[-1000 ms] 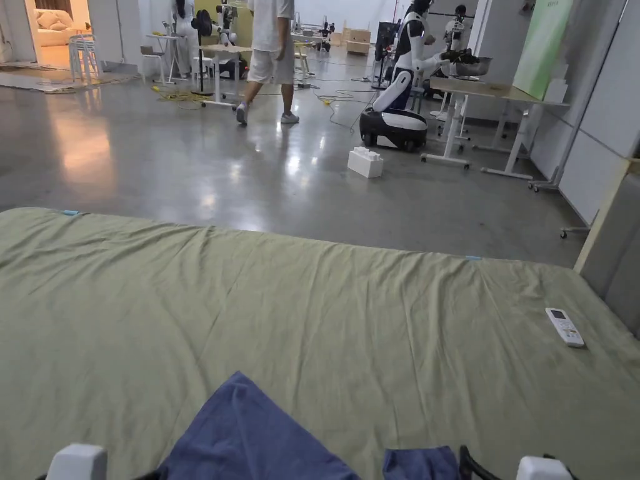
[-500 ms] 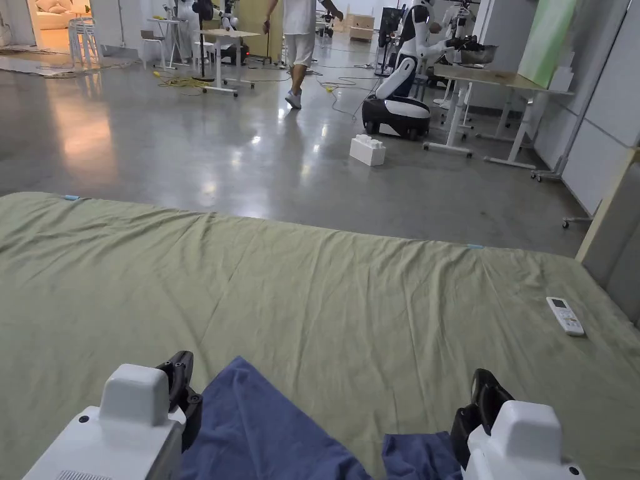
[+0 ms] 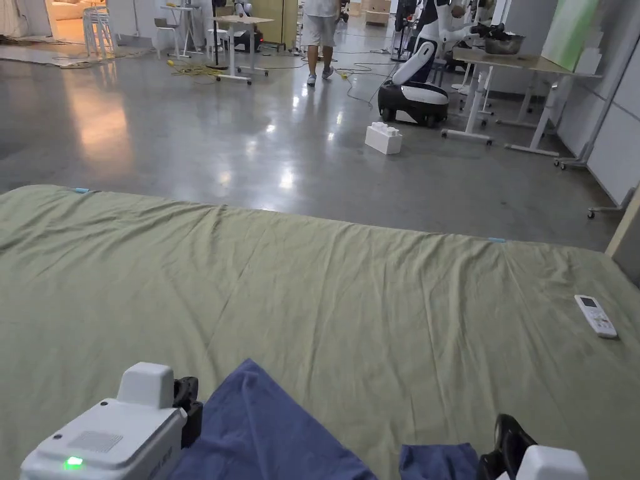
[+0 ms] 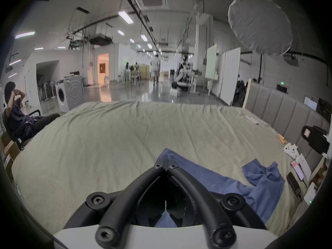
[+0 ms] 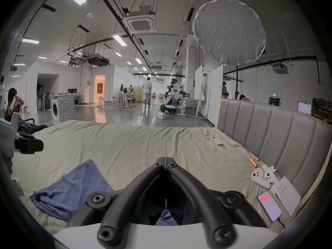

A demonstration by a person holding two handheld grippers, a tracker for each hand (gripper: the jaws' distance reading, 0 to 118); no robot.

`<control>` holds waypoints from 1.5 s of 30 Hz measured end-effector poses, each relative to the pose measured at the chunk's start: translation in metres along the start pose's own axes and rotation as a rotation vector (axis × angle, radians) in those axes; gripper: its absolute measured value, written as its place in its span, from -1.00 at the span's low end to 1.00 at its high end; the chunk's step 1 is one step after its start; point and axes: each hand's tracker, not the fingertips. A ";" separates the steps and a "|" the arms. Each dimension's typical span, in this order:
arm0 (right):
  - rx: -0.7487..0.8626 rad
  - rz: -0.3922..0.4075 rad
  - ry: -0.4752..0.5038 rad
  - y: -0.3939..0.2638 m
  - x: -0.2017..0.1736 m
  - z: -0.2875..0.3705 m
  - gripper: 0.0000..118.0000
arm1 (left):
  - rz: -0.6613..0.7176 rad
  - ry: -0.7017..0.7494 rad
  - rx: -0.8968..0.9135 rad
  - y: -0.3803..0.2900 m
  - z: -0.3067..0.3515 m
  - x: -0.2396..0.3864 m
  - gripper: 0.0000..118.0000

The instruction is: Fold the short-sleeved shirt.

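Both tools had shifted since the earlier head views: the left tool (image 3: 187, 406) sat lower against the shirt's left edge, and the right tool (image 3: 509, 447) had sunk toward the bottom edge of the head view, while a person walking across the floor had gone farther off. In its own view the left tool (image 4: 166, 165) had its jaws brought together at the tips, seemingly pinching a corner of the blue shirt (image 4: 224, 182), though whether cloth really lay between them could not be made out. The right tool (image 5: 165, 160) also had its jaws closed tip to tip, over bare sheet with nothing visibly gripped. The shirt (image 3: 262, 431) lay rumpled at the near side of the bed (image 3: 350, 300), one part bunched toward the right. To my mind the step was spreading the shirt flat before any fold, which would go best by taking two matching corners, drawing them apart evenly and laying the cloth down without creases. Most of the shirt was cut off by the frame in the head view, and the tools' bodies hid its near edge. A remote (image 3: 595, 315) lay well apart near the headboard.
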 end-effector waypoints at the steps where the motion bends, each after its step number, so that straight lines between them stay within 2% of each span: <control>1: -0.014 0.003 0.000 -0.003 0.001 -0.005 -0.99 | -0.004 0.007 -0.026 0.007 -0.020 -0.002 -1.00; 3: -0.034 0.000 0.001 -0.009 0.002 -0.013 -0.99 | -0.005 -0.021 -0.112 0.018 -0.057 -0.009 -0.98; 4: -0.045 0.004 0.004 -0.012 0.002 -0.017 -0.99 | 0.007 -0.030 -0.136 0.024 -0.081 -0.013 -0.89; 6: -0.067 0.011 0.002 -0.019 0.004 -0.024 -0.99 | 0.015 -0.064 -0.225 0.034 -0.119 -0.015 -0.31; 8: -0.088 0.015 0.002 -0.025 0.005 -0.030 -0.99 | 0.007 -0.062 -0.273 0.040 -0.155 -0.016 0.53; 9: -0.100 0.016 0.001 -0.028 0.006 -0.033 -0.99 | 0.003 -0.060 -0.306 0.043 -0.174 -0.015 0.72; 10: -0.113 0.015 -0.004 -0.032 0.008 -0.035 -0.99 | -0.002 -0.062 -0.336 0.030 -0.127 -0.015 0.79; 12: -0.146 0.003 -0.009 -0.041 0.012 -0.039 -0.99 | -0.007 -0.074 -0.374 0.028 -0.126 -0.014 0.78; 13: -0.193 -0.026 -0.006 -0.047 0.014 -0.040 -0.99 | 0.000 -0.081 -0.372 0.045 -0.162 0.009 0.78; 16: -0.207 0.001 -0.011 -0.055 0.017 -0.038 -0.99 | -0.050 -0.064 -0.433 0.037 -0.156 0.020 0.78; 17: -0.215 0.003 -0.010 -0.058 0.018 -0.036 -0.99 | -0.064 -0.051 -0.459 0.025 -0.230 0.018 0.78; 19: -0.240 -0.006 -0.011 -0.064 0.021 -0.034 -0.99 | -0.117 -0.039 -0.525 0.012 -0.264 0.024 0.75; 21: -0.261 -0.007 -0.023 -0.069 0.025 -0.032 -0.99 | -0.206 -0.040 -0.543 0.003 -0.263 0.035 0.51; 22: -0.270 -0.009 -0.027 -0.071 0.028 -0.030 -0.99 | -0.202 -0.047 -0.509 0.003 -0.251 0.041 0.47; 23: -0.278 -0.012 -0.031 -0.072 0.030 -0.030 -0.99 | -0.209 -0.021 -0.482 0.004 -0.246 0.044 0.37; 25: -0.297 -0.012 -0.040 -0.074 0.035 -0.033 -0.99 | -0.214 -0.067 -0.465 0.007 -0.231 0.047 0.00; 26: -0.313 -0.022 -0.038 -0.075 0.038 -0.036 -0.99 | -0.240 -0.099 -0.438 0.006 -0.224 0.047 -0.48; 27: -0.329 -0.030 -0.032 -0.075 0.041 -0.041 -0.99 | -0.263 -0.114 -0.426 0.004 -0.218 0.050 -0.84; 29: -0.372 -0.043 -0.016 -0.073 0.046 -0.055 -0.99 | -0.302 -0.100 -0.432 0.003 -0.206 0.051 -0.89; 32: -0.454 -0.023 0.033 -0.066 0.051 -0.090 -0.93 | -0.249 -0.125 -0.414 0.005 -0.177 0.040 -0.90; 34: -0.493 -0.028 0.060 -0.061 0.053 -0.116 -0.53 | -0.200 -0.132 -0.357 0.008 -0.150 0.034 -0.90; 35: -0.540 -0.022 0.081 -0.060 0.053 -0.131 -0.19 | -0.191 -0.127 -0.329 0.009 -0.138 0.032 -0.90; 36: -0.553 -0.029 0.089 -0.059 0.053 -0.146 0.00 | -0.185 -0.134 -0.302 0.010 -0.120 0.028 -0.90; 37: -0.589 -0.002 0.105 -0.060 0.050 -0.161 0.11 | -0.173 -0.131 -0.293 0.019 -0.122 0.033 -0.90; 40: -0.665 0.015 0.141 -0.064 0.043 -0.200 0.23 | -0.143 -0.124 -0.250 0.030 -0.103 0.035 -0.90; 41: -0.705 0.004 0.160 -0.069 0.041 -0.212 0.36 | -0.132 -0.120 -0.257 0.026 -0.106 0.029 -0.90; 42: -0.737 -0.029 0.153 -0.075 0.040 -0.223 0.40 | -0.113 -0.117 -0.249 0.021 -0.111 0.022 -0.90; 45: -0.922 -0.074 0.147 -0.101 0.036 -0.247 0.36 | -0.095 -0.106 -0.224 0.015 -0.092 0.016 -0.90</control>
